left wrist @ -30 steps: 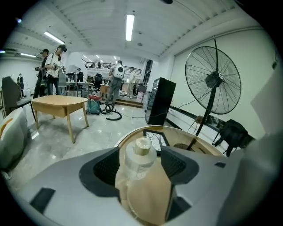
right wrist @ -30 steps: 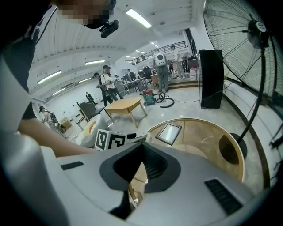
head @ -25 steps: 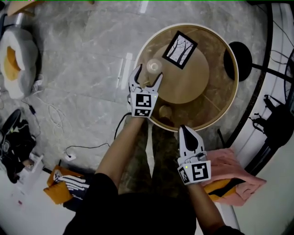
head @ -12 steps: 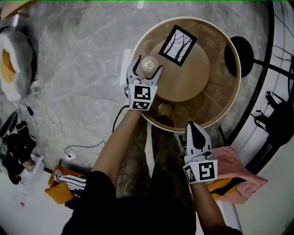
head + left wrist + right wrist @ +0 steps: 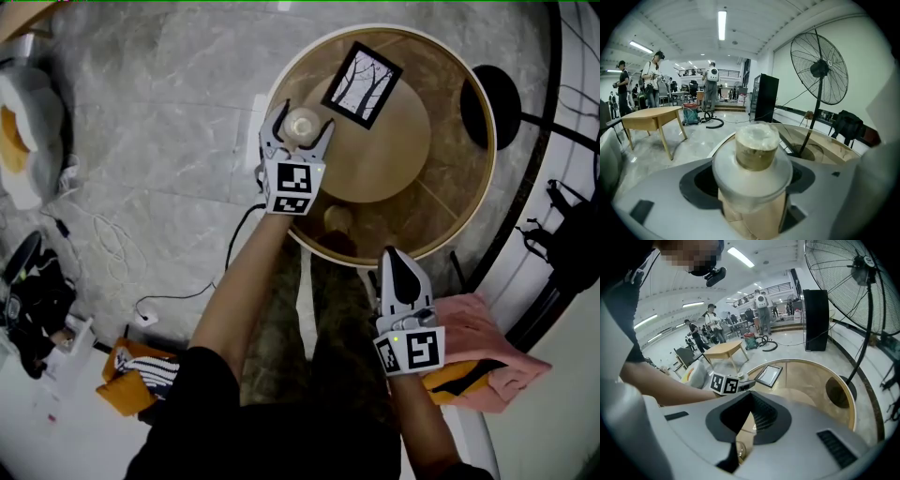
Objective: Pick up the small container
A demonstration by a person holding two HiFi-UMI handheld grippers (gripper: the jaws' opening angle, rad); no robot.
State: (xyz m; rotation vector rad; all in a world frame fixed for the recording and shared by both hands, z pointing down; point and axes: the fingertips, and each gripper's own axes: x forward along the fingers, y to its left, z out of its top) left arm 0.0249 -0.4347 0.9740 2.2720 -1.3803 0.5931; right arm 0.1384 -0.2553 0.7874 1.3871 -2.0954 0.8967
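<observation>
The small container [image 5: 300, 123], a beige jar with a pale cap and a wide clear collar, stands at the left edge of the round wooden table's raised disc [image 5: 389, 155]. My left gripper [image 5: 301, 126] is open with a finger on each side of the jar. In the left gripper view the small container [image 5: 757, 150] fills the space between the jaws, with dark gaps showing beside its collar. My right gripper [image 5: 395, 258] is shut and holds nothing, near the table's front rim [image 5: 412, 255]. In the right gripper view the right gripper [image 5: 749, 394] points across the table.
A framed tree picture [image 5: 367, 82] lies on the disc beyond the jar. A small glass [image 5: 337, 217] sits on the lower ring. A fan base [image 5: 494, 112] and its stand are at the right. Pink cloth [image 5: 483, 352] lies by my right arm. Cables run over the floor at the left.
My left gripper has moved forward until the small container stands between its fingers. The right gripper has shifted slightly right and back.
</observation>
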